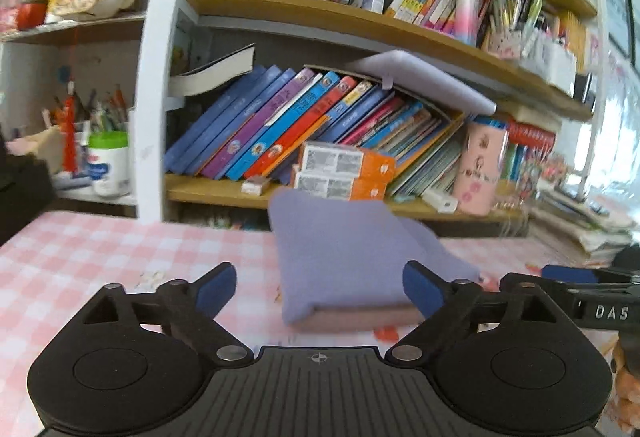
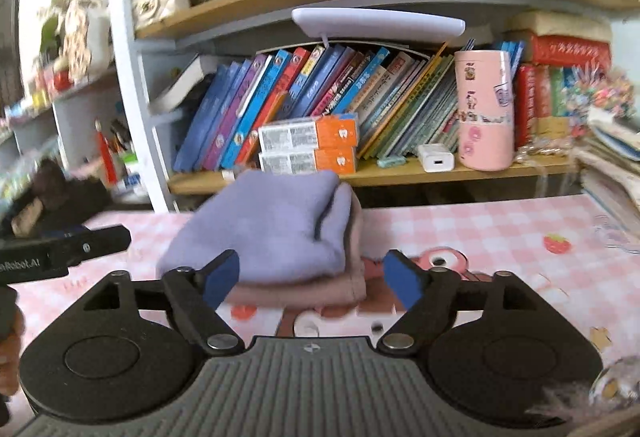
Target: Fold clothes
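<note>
A: Left gripper (image 1: 320,287)?
B: Spread wide, blue pads (image 1: 218,287) clear of everything, nothing held. Just short of the folded clothes (image 1: 344,257).

A: Right gripper (image 2: 312,277)?
B: Also wide apart, empty. Pads either side of the near edge of the pile, not pressing on it.

A: Where exactly, the pile?
B: Flat on the pink checked worktop (image 1: 120,249), near the middle, in front of the bookshelf (image 1: 360,25). Lilac piece on top, folded over; pinkish piece (image 2: 304,293) underneath, showing along the near edge.

A: Behind it?
B: Two orange boxes (image 2: 308,149) stacked on the lowest shelf, leaning books (image 2: 320,93) behind them, a pink tumbler (image 2: 486,113) to the right.

A: Grippers relative to each other?
B: Side by side; tip of the right one visible at the far right of the left wrist view.
</note>
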Motion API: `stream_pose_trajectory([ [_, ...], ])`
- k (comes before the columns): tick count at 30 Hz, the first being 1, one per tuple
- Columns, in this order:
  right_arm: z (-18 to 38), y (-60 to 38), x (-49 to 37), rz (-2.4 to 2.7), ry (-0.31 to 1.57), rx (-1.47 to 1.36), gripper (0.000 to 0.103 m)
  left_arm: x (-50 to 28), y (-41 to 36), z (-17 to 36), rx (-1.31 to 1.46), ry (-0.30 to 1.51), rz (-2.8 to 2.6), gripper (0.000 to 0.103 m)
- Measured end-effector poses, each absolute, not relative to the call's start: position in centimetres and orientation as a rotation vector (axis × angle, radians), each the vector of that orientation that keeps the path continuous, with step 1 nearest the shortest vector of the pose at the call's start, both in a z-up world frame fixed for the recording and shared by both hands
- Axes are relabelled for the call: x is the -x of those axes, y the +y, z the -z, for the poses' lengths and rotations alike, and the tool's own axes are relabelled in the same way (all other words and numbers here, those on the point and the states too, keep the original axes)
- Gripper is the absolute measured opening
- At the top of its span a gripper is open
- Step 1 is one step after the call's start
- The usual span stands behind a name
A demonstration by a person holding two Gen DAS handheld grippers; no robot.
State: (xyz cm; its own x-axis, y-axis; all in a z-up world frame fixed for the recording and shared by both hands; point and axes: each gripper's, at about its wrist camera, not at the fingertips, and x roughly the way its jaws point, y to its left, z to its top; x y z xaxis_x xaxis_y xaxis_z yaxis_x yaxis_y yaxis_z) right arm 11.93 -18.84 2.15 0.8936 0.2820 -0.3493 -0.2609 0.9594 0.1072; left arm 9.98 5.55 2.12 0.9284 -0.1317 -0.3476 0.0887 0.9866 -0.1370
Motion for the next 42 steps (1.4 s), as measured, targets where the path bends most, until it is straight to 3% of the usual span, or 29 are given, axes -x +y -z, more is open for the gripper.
stream_pose_trajectory([
  [16, 0.2, -18.5, -3.4, -0.190, 0.333, 0.040, 0.095, -2.2, 3.6, -0.6, 0.038, 0.360, 0.013, 0.099],
  [27, 1.4, -18.6, -3.2, -0.175, 0.324, 0.047, 0.096, -2.2, 2.9, -0.1, 0.009, 0.362, 0.005, 0.099],
  [32, 1.4, -18.3, -3.1, -0.158, 0.321, 0.066, 0.103, -2.3, 2.5, -0.1, -0.012, 0.369, 0.009, 0.102],
  [42, 1.7, -17.8, -3.4, -0.133, 0.341, 0.095, 0.103, -2.5, 2.3, 0.1, -0.025, 0.387, -0.005, 0.103],
])
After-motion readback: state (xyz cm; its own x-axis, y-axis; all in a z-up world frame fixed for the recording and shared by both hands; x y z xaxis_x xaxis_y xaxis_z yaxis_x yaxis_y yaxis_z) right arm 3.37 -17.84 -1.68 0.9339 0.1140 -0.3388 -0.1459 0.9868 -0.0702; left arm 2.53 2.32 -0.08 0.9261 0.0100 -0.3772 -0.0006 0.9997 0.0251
